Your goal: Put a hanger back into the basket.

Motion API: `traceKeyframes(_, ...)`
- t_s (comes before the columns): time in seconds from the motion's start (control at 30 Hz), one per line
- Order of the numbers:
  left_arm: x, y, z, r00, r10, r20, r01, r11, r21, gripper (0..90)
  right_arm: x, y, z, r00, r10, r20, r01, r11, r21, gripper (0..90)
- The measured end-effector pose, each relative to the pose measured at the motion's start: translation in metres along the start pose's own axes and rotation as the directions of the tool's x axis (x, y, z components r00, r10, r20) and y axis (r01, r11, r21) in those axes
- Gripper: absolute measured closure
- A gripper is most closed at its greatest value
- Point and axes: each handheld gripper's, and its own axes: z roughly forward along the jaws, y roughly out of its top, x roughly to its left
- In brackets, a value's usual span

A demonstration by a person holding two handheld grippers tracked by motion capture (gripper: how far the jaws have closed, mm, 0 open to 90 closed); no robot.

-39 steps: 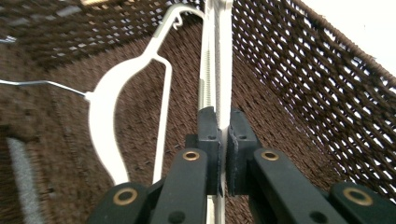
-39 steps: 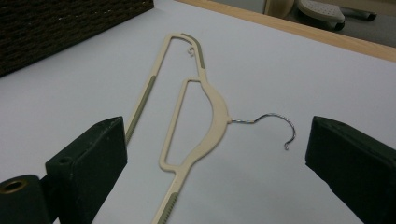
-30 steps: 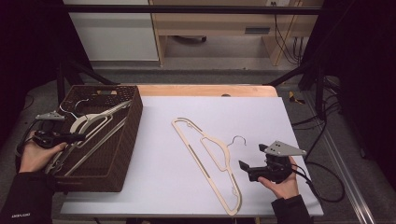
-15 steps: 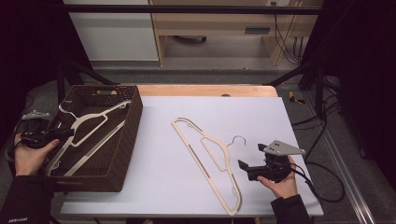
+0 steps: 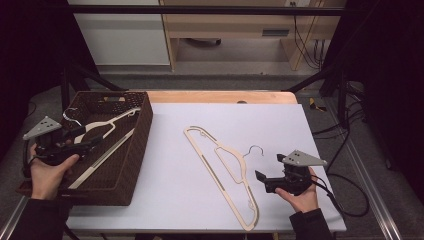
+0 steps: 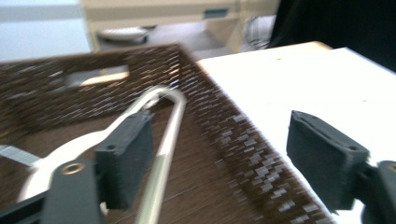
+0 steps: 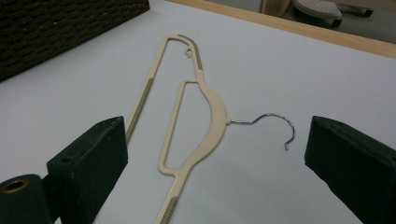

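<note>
A: What is seen in the high view?

B: The left gripper (image 5: 75, 142) is held over the near left part of the woven basket (image 5: 137, 145), its jaws spread apart. They have just been opening, and nothing is pressed between them. A cream hanger (image 5: 102, 129) is lying in the basket just beyond and beneath the jaws. The right gripper (image 5: 262, 177) is held low over the white table (image 5: 310, 130) with its jaws parted and empty. A second cream hanger (image 5: 220, 165) is laid flat on the table just ahead of it, to the left in this view, with the wire hook (image 5: 254, 149) curled near the gripper's far jaw.

A: And in the left gripper view?

B: The picture is blurred. The two black pads (image 6: 128, 156) are seen set wide apart. The hanger in the basket (image 6: 161, 140) is passed just beside the left pad; whether it is touched by that pad cannot be told. The basket wall (image 6: 233, 135) is run between the two pads, and the table (image 6: 299, 74) is seen beyond the right pad.

A: And in the right gripper view?

B: The jaws are seen released and wide. The hanger on the table (image 7: 212, 114) is framed between them, farther ahead, flat on the white surface. Its hook (image 7: 275, 123) is pointed toward the right jaw and is kept apart from it. The basket (image 7: 60, 28) is seen far off at the upper left.
</note>
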Motion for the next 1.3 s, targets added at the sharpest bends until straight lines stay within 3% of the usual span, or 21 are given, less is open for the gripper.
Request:
traceKeyframes(0.07,-0.016,0.001,0.004,0.9989,0.028,0.038,-0.028,0.9995,-0.017,16.3,0.001,0.000,0.000,0.9999,0.012,0.000,-0.012,0.9999,0.007,6.3)
traceKeyframes(0.1,-0.016,0.001,0.004,0.9989,0.028,0.038,-0.028,0.9995,-0.017,14.4,0.001,0.000,0.000,0.9999,0.012,0.000,-0.012,0.9999,0.007,6.3)
traceKeyframes(0.13,-0.033,0.001,0.007,0.9961,0.057,0.067,-0.055,0.9979,-0.034,12.6,0.001,-0.001,0.001,1.0000,0.002,-0.002,-0.002,1.0000,0.008,6.8)
traceKeyframes(0.17,-0.041,0.001,0.009,0.9940,0.068,0.086,-0.065,0.9972,-0.036,11.4,0.002,-0.001,0.001,1.0000,0.005,-0.001,-0.005,0.9999,0.011,6.8)
traceKeyframes(0.2,-0.041,0.001,0.009,0.9940,0.068,0.086,-0.065,0.9972,-0.036,10.3,0.002,-0.001,0.001,1.0000,0.003,-0.002,-0.003,0.9999,0.014,6.9)
traceKeyframes(0.23,-0.055,0.001,0.013,0.9884,0.081,0.129,-0.076,0.9960,-0.047,9.7,0.002,-0.002,0.001,1.0000,0.005,-0.001,-0.005,0.9998,0.019,6.9)
traceKeyframes(0.5,-0.099,-0.010,0.031,0.9764,0.092,0.195,-0.083,0.9951,-0.054,8.4,0.006,-0.005,0.005,0.9998,0.018,-0.003,-0.018,0.9992,0.035,7.0)
traceKeyframes(0.67,-0.119,-0.019,0.040,0.9707,0.118,0.209,-0.112,0.9929,-0.041,8.8,0.010,-0.008,0.011,0.9997,0.022,-0.009,-0.022,0.9973,0.071,8.1)
traceKeyframes(0.83,-0.136,-0.028,0.049,0.9581,0.155,0.241,-0.156,0.9876,-0.014,9.0,0.015,-0.013,0.021,0.9999,0.015,-0.001,-0.014,0.9896,0.143,10.6)
traceKeyframes(0.93,-0.143,-0.033,0.053,0.9541,0.165,0.250,-0.167,0.9858,-0.010,9.0,0.016,-0.015,0.024,0.9999,0.009,-0.006,-0.007,0.9869,0.161,12.7)
traceKeyframes(1.0,-0.152,-0.039,0.060,0.9467,0.179,0.268,-0.186,0.9825,0.004,9.0,0.020,-0.018,0.030,1.0000,0.006,0.000,-0.006,0.9809,0.194,14.2)
traceKeyframes(1.17,-0.163,-0.052,0.073,0.9383,0.180,0.295,-0.200,0.9790,0.038,9.0,0.025,-0.026,0.043,0.9998,-0.017,0.009,0.014,0.9699,0.243,19.2)
traceKeyframes(1.3,-0.168,-0.061,0.082,0.9328,0.186,0.309,-0.218,0.9730,0.075,9.0,0.028,-0.033,0.055,0.9993,-0.037,-0.006,0.037,0.9530,0.301,30.1)
